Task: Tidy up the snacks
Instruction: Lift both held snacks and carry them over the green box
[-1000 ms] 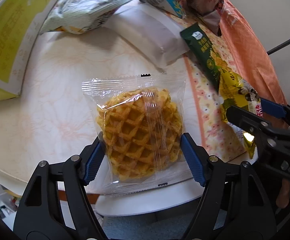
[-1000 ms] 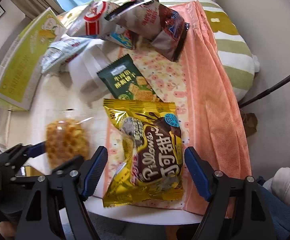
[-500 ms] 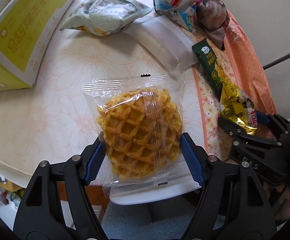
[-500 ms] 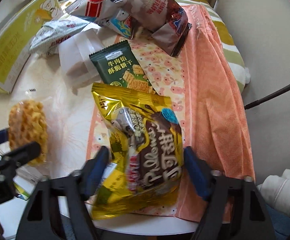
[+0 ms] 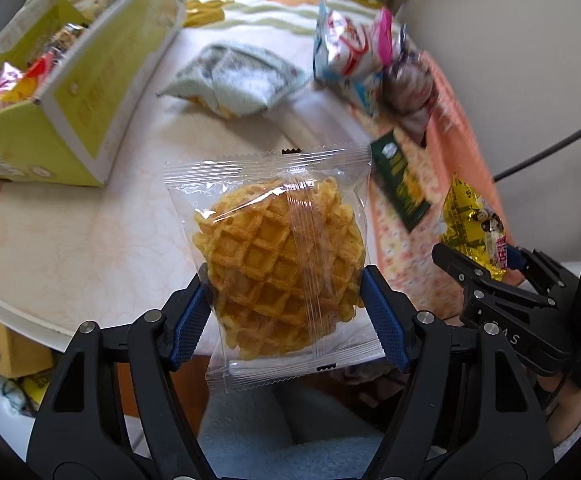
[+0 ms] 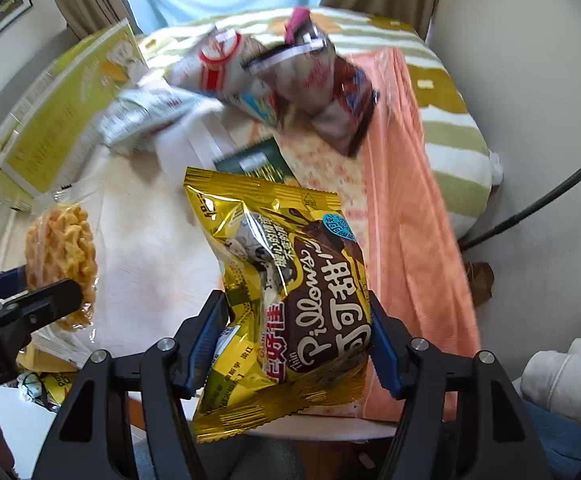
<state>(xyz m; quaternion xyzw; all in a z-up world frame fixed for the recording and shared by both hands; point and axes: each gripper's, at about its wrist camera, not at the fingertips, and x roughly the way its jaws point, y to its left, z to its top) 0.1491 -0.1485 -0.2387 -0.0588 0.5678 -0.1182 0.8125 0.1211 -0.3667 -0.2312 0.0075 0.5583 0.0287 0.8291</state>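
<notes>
Left wrist view: the left gripper (image 5: 286,312) has its fingers clamped on the waffle packet (image 5: 278,264), lifted off the counter (image 5: 70,240); the yellow box (image 5: 90,92), at ten o'clock, seems the target.

Right wrist view: the right gripper (image 6: 296,338) has just been closing and now pinches the golden snack bag (image 6: 286,280) at centre. Next, I think, both packets go into the box.

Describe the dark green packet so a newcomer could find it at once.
Start at the round table, then its orange floral cloth. The dark green packet lies flat there, below the puffy bags: the only dark, flat rectangle, picturing crackers.
</notes>
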